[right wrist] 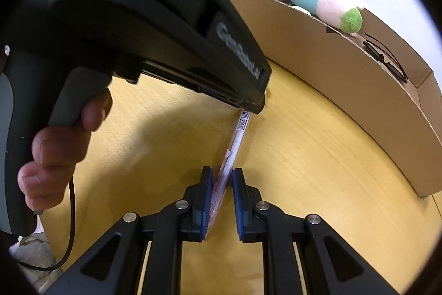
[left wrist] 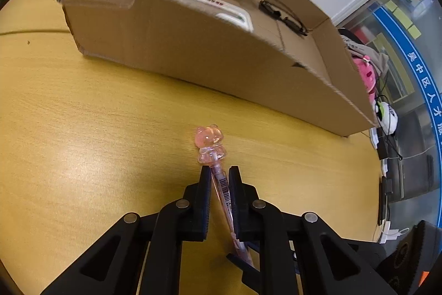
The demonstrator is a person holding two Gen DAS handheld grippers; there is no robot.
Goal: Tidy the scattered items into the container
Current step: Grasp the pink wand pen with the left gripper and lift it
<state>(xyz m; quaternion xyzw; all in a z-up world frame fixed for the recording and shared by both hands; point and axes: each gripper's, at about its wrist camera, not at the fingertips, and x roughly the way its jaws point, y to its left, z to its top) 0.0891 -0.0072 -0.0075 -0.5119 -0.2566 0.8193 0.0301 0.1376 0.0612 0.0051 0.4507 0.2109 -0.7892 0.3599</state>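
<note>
Left claw [left wrist: 219, 173] and right claw [right wrist: 223, 174] both clenched on pen [left wrist: 221, 184], long axis aimed toward box [left wrist: 193, 46] just ahead on surface [left wrist: 83, 129].

Wooden table [left wrist: 83, 129] carries cardboard box [left wrist: 193, 51], pen [left wrist: 211, 145]

Black all over — the left gripper [left wrist: 220, 179] shows two flat matte fingers on angular linkage arms with round silver pivot screws. The right gripper [right wrist: 222, 180] has the same build, with blue-edged pads. From the right wrist, the left unit's rounded pistol-grip housing carries raised grey lettering — a thin black cable trails below the hand [right wrist: 59, 145].
</note>
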